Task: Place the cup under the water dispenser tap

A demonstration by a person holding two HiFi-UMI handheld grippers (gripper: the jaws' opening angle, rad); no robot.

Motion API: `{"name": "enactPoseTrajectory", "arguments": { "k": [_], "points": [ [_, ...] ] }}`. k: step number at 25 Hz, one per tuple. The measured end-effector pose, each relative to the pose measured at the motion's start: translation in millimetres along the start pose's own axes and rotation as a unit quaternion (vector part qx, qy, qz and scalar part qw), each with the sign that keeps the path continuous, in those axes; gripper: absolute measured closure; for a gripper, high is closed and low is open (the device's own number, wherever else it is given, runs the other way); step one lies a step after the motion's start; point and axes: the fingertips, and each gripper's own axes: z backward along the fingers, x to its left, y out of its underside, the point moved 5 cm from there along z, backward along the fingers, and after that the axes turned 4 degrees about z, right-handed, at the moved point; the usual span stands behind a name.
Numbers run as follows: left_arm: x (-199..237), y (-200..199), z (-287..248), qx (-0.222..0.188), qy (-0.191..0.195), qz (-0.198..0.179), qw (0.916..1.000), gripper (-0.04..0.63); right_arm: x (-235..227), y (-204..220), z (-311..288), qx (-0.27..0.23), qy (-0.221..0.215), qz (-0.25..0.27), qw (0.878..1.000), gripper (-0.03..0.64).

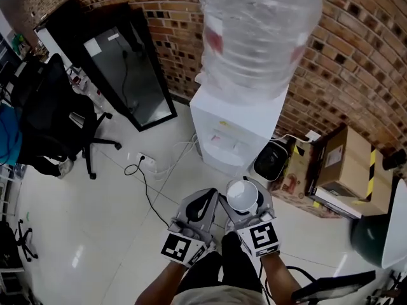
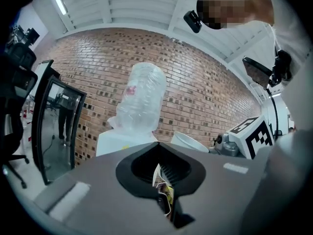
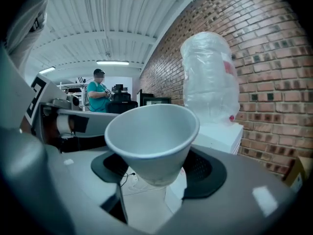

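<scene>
Two hand-held grippers sit side by side at the lower centre of the head view, above a glossy white tiled floor [image 1: 95, 234]; items follow from left to right. At far left stands a black wheeled office chair [image 1: 57, 116]; just right of it a black-framed glass panel [image 1: 130, 75] leans against the red-brown brick wall [image 1: 356, 62]; between panel and dispenser a white plastic power strip [image 1: 145, 161] lies on the floor, with cables running from it. Next comes the left gripper [image 1: 212, 197]; its grey jaws with black pads are brought together at the tips, and the left gripper view shows no object between them. At centre stands the white box-shaped water dispenser [image 1: 238, 122], backed against the wall; an inverted clear plastic water bottle [image 1: 261, 30] sits on top; the tap recess [image 1: 227, 142] is in its front face. Just right of the left gripper is the right gripper [image 1: 245, 190]; its jaws stand wide and are clamped on the white tapered disposable cup [image 1: 242, 197]; the pads bear on the cup wall from both sides; the cup is upright, mouth up. Cup position: in front of the dispenser, near its front face, apart from it, short of the tap recess. Right of the dispenser a black rounded container [image 1: 272, 162] rests on the floor; further right a brown cardboard box [image 1: 346, 161] stands near the wall.
</scene>
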Motion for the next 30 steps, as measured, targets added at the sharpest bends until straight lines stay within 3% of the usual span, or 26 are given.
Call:
{"name": "enactPoseTrajectory", "arguments": {
  "k": [9, 16, 24, 30],
  "points": [
    [38, 48, -36, -0.007, -0.017, 0.013, 0.9998, 0.604, -24, 63, -53, -0.003, 0.021, -0.015, 1.0, 0.29],
    [62, 93, -59, -0.01, -0.003, 0.005, 0.9999, 0.605, -41, 125, -95, 0.012, 0.035, -0.033, 0.999, 0.289],
    [84, 145, -49, 0.032, -0.001, 0.013, 0.9994, 0.604, -56, 198, -142, 0.011, 0.062, -0.027, 0.998, 0.289],
    [93, 179, -44, 0.039, -0.004, 0.026, 0.9989, 0.604, -70, 237, -172, 0.014, 0.078, -0.035, 0.996, 0.29]
  ]
}}
